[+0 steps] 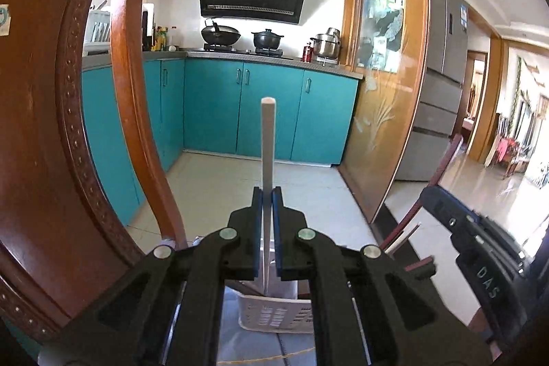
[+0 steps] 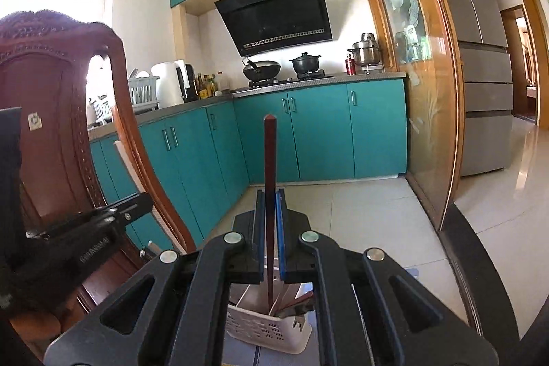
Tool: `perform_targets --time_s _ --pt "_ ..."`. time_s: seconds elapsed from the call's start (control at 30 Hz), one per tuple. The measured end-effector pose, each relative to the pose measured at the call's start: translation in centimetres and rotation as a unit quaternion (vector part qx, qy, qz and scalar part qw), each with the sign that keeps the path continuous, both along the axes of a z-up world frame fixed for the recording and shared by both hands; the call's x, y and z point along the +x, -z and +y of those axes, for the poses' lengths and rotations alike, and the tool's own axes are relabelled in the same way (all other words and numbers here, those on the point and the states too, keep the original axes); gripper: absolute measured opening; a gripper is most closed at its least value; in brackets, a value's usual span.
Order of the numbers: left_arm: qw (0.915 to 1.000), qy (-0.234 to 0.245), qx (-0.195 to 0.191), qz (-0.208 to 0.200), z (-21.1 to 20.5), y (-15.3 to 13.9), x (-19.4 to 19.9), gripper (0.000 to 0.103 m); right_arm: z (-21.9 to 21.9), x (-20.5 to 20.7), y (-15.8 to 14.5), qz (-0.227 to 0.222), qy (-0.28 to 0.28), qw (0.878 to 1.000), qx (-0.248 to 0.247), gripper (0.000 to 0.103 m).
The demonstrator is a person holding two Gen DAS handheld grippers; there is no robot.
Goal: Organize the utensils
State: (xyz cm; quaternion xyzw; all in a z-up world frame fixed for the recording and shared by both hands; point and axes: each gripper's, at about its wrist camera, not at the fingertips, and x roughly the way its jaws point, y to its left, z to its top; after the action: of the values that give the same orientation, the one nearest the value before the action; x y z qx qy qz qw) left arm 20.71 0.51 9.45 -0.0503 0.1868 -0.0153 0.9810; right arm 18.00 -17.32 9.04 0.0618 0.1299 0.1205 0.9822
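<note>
Utensil holder, a white perforated basket, sits low beneath both tools, a few sticks already leaning in it. The left gripper pinches a white chopstick upright, its lower tip dipping inside the basket rim. The right gripper clamps a dark red chopstick the same way. Held vertical, probably so each drops straight in.
</note>
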Motion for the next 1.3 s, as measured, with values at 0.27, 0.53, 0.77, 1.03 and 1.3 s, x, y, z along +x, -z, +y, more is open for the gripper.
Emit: perform_targets --time_s 0.27,0.53,0.77,1.03,1.3 --pt "0.9996 0.003 0.028 0.001 -1.0 2.2 -0.3 0.007 1.4 -0.2 0.8 0.000 -0.002 1.000 -0.022 0.006" --pt "0.9991 0.004 0.042 0.004 -1.4 3.0 -0.4 0.007 2.5 -0.4 1.5 -0.003 0.000 0.999 -0.046 0.006" --pt "0.9988 -0.005 0.048 0.006 -1.3 3.6 -0.4 0.008 2.7 -0.1 2.2 0.009 0.005 0.999 -0.052 0.007" --pt "0.9994 -0.017 0.030 0.001 0.0 3.2 -1.3 0.033 1.1 -1.7 0.9 -0.007 0.000 1.000 -0.020 0.039" --pt "0.9976 -0.044 0.038 -0.037 1.2 4.0 -5.4 0.062 -0.7 -6.1 0.9 -0.039 0.000 0.999 0.009 0.072"
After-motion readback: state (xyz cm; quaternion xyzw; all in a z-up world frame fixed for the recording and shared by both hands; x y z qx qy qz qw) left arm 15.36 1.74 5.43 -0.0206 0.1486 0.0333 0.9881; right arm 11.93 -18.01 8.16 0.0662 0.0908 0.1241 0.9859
